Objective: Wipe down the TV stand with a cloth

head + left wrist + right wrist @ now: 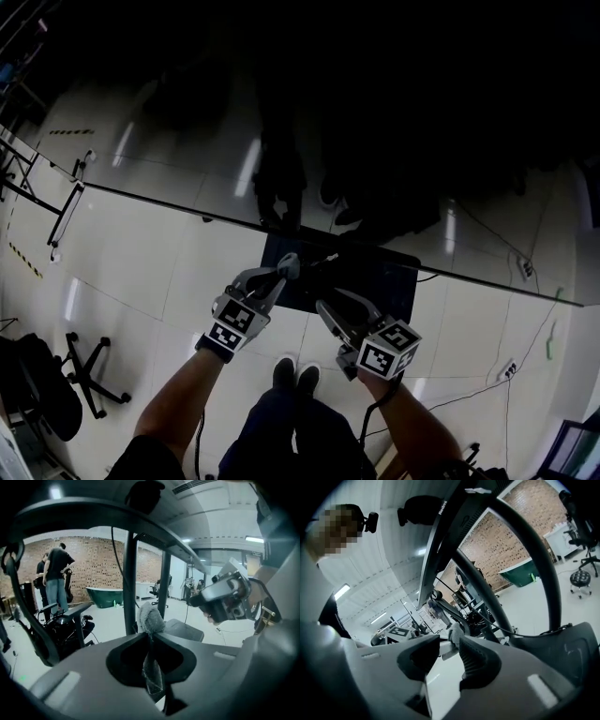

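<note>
Left gripper view, item one: grey fluffy cloth [150, 618], a tuft standing above the jaw line and a fold hanging below it, clenched in the left gripper [151, 638], whose jaws meet on the fabric

Item two: black TV stand, made up of a dark rectangular base plate [384, 277] on the glossy white floor [159, 253] and black tubular uprights [130, 583] rising just past the cloth

Position: the cloth sits over the near left corner of the base plate; whether it touches the plate cannot be told. The plate's long axis runs left to right across the head view, so a wiping stroke would likely travel from that corner toward the right edge

Item three: right gripper [449, 644], released, jaws apart with nothing pressed between them, held over the plate's near edge beside the left one; the cloth shows beyond its gap. The left hand is the nearer, and the only one bearing the cloth

Background: red brick wall [98, 564], green bathtub [104, 595], standing person [55, 573]
</note>
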{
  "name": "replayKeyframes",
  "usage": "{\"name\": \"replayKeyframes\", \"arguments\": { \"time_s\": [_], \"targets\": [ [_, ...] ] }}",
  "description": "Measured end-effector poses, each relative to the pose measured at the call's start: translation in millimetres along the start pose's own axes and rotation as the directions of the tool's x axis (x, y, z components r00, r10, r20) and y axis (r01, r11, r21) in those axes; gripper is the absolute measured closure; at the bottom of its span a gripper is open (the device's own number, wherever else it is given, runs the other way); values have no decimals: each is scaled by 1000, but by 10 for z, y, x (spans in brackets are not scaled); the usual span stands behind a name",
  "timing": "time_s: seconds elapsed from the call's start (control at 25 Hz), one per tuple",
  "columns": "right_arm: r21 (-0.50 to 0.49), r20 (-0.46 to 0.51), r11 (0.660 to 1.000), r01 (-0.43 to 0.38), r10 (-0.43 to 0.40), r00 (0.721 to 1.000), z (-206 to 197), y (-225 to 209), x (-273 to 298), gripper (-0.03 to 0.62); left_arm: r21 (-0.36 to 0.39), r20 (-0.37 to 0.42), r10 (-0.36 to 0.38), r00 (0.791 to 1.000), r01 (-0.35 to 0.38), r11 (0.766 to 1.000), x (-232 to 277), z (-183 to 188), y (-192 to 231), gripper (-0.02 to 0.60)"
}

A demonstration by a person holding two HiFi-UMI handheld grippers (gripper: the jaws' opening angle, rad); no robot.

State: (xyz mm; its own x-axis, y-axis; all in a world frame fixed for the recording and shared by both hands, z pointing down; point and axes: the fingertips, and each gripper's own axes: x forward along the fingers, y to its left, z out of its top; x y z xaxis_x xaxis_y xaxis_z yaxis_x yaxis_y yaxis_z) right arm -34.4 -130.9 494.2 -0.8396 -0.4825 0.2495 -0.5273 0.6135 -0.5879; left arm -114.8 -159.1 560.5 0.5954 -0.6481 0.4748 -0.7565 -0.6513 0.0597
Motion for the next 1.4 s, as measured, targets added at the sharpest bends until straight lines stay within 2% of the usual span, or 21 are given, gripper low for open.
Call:
{"name": "replayKeyframes", "arguments": {
  "time_s": [0.16,0.4,0.64,0.8,1.0,1.2,1.4],
  "targets": [
    [-39,34,999,9,-7,999,134,13,-79,462,-18,-80,37,996,-39,999,267,-280,355,537],
    [-32,56,999,27,-25,998,109,-157,-272,467,-4,-229,73,971,-76,997,845,-714,703,537],
    [-37,64,999,33,-31,997,61,-388,-534,467,-97,-350,86,933,-127,987,1287,-1012,911,537],
    [-42,45,999,32,-31,999,0,-497,-580,467,-127,-384,67,921,-125,984,1385,-1089,978,537],
    [-12,39,1000,26,-25,999,-62,-510,-635,467,-111,-413,59,909,-114,987,1258,-1169,848,540],
    [0,12,1000,13,-13,1000,-153,-451,-685,468,-119,-415,49,908,-108,987,1021,-1368,525,540],
    [29,-1,999,20,-20,1000,-285,-397,-803,468,-82,-447,51,893,-97,992,785,-1562,254,540]
  ]
}}
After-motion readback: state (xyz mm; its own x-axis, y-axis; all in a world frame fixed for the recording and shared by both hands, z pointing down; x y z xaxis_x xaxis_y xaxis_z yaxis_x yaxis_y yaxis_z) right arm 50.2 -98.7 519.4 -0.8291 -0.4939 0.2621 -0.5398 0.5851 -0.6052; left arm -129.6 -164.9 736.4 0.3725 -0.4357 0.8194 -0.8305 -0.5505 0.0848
